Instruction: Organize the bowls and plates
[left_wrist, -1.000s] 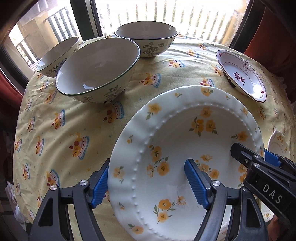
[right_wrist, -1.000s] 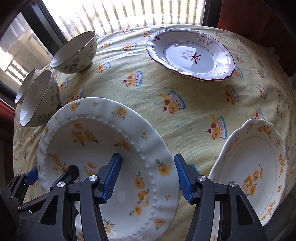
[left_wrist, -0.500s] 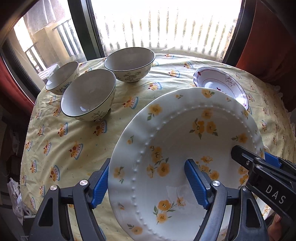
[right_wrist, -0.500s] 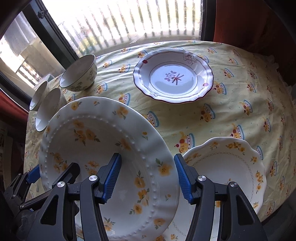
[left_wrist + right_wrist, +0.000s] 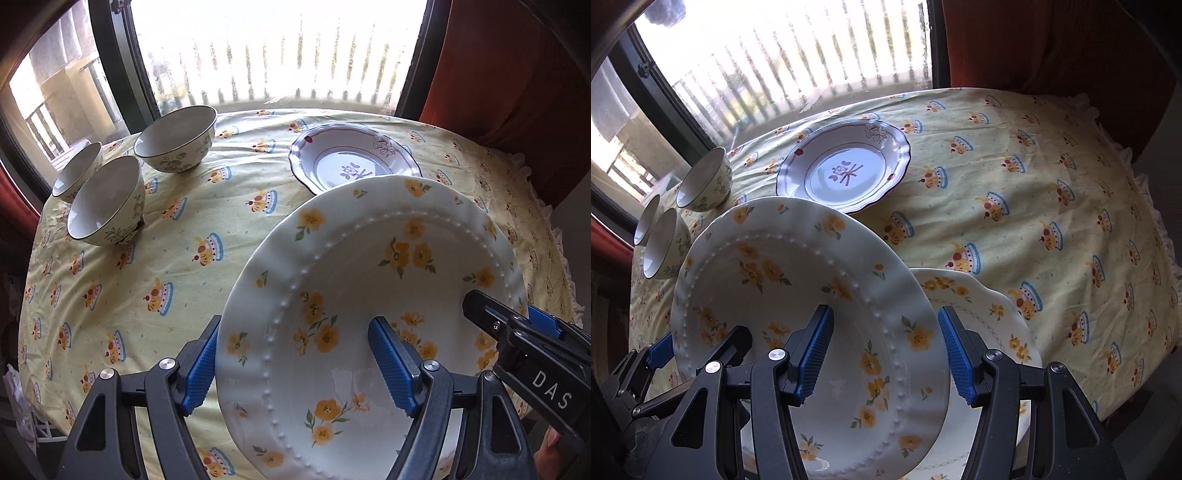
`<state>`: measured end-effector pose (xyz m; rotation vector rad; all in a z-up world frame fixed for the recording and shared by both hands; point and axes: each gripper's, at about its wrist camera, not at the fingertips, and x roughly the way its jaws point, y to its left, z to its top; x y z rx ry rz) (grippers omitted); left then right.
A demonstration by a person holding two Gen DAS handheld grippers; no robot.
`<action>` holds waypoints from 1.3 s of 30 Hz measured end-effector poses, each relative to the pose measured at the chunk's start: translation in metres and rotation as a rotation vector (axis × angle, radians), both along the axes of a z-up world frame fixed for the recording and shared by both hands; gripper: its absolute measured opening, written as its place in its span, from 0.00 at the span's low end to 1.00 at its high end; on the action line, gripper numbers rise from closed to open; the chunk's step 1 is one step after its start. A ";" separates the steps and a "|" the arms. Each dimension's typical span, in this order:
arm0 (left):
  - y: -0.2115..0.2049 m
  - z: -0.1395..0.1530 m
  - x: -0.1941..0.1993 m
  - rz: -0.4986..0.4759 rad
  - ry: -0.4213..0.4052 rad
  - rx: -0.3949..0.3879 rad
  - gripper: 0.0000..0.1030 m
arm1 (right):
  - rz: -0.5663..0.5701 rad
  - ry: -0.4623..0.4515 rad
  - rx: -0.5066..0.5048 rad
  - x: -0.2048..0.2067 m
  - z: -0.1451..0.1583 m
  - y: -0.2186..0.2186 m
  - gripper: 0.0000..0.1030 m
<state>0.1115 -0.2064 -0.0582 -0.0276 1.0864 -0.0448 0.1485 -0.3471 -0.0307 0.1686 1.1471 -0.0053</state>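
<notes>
A large white plate with yellow flowers (image 5: 369,277) hangs above the table, held from both sides. My left gripper (image 5: 295,365) is shut on its left rim, one blue pad inside the well and one under the edge. My right gripper (image 5: 884,352) is shut on the plate (image 5: 775,277) at its right rim, and shows in the left wrist view as a black jaw (image 5: 517,332). Under the plate's right edge lies a scalloped flowered plate (image 5: 990,314), half hidden. A red-rimmed plate (image 5: 846,166) sits further back. Three green-rimmed bowls (image 5: 177,136) (image 5: 107,199) (image 5: 75,170) stand at the back left.
The round table wears a yellow cake-print cloth (image 5: 166,295) with a frilled edge at the right (image 5: 1160,236). A window with a dark frame (image 5: 122,66) runs behind the table, and a red curtain (image 5: 498,74) hangs at the right.
Both grippers have risen and carried the flowered plate to the right. It now overlaps the scalloped plate. The bowls and the red-rimmed plate look smaller and further off.
</notes>
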 end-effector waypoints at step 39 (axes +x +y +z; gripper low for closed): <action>-0.090 -0.066 -0.013 0.078 0.137 -0.061 0.77 | 0.025 0.098 -0.073 -0.016 -0.041 -0.109 0.60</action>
